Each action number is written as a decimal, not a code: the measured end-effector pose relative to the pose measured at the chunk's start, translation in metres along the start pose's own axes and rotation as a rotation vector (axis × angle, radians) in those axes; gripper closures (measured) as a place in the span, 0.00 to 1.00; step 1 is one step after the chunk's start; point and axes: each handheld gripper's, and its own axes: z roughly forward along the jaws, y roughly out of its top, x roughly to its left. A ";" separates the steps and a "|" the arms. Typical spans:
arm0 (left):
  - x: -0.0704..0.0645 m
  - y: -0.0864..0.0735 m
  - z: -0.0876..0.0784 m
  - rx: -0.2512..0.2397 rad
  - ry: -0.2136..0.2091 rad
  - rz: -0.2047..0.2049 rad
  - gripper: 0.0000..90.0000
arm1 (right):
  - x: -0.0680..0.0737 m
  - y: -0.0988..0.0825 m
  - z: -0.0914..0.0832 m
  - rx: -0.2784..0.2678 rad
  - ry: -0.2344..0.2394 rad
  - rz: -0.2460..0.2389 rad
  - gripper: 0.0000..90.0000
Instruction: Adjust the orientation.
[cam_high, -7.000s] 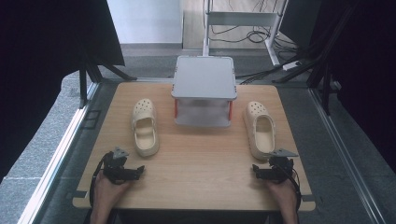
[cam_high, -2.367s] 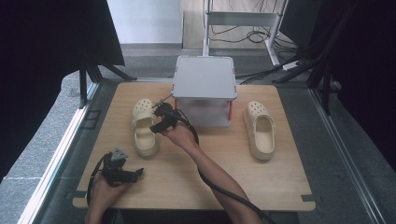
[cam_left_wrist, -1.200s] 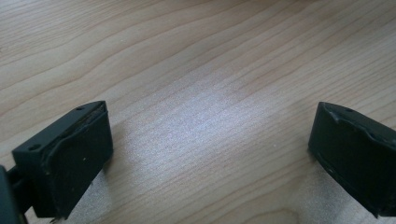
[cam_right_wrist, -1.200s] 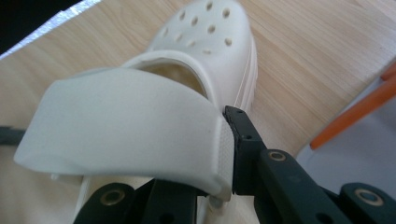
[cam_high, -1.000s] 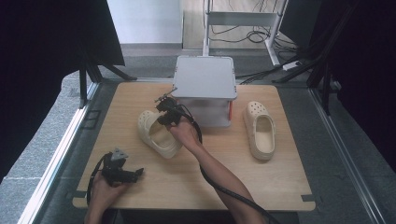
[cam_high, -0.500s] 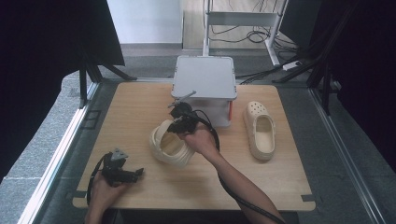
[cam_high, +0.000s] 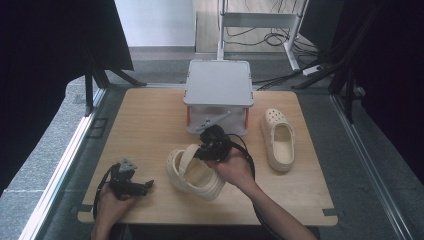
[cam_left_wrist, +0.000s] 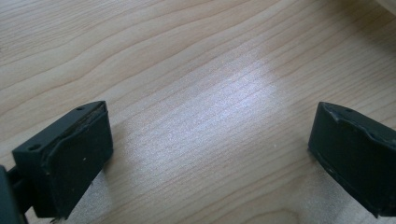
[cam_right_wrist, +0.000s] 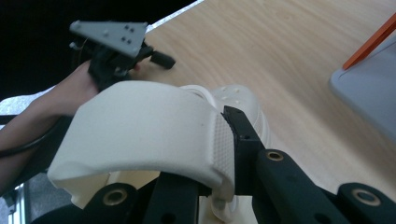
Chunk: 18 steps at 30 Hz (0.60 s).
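Cream foam clog (cam_high: 195, 172), smooth and moulded with a perforated toe, lying near the middle of the bench's front half, toe toward the left front. Its ribbed heel strap (cam_right_wrist: 154, 135) arches upward, pinched between the closed jaws of the right gripper (cam_high: 207, 150). The left gripper (cam_high: 131, 185) rests at the front left corner, jaws wide apart over bare wood with nothing between them. The bench (cam_high: 145, 120) is pale, fine-grained wood, matte with a soft sheen. A second matching clog (cam_high: 278, 139) lies near the right edge, well apart. A grey lidded box (cam_high: 218, 85) with orange corner trim stands at the centre of the back edge, just behind the right gripper. Grey floor and black drapes surround the bench.
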 end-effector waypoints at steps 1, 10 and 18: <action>0.000 0.000 0.000 0.000 0.000 -0.001 0.00 | 0.001 -0.003 -0.001 -0.001 0.002 -0.003 0.92; 0.000 0.000 0.000 -0.002 0.000 0.000 0.00 | 0.002 -0.048 -0.002 0.009 0.039 0.015 0.92; 0.000 0.000 0.000 -0.002 0.001 -0.001 0.00 | -0.007 -0.080 -0.001 0.114 -0.027 -0.017 0.91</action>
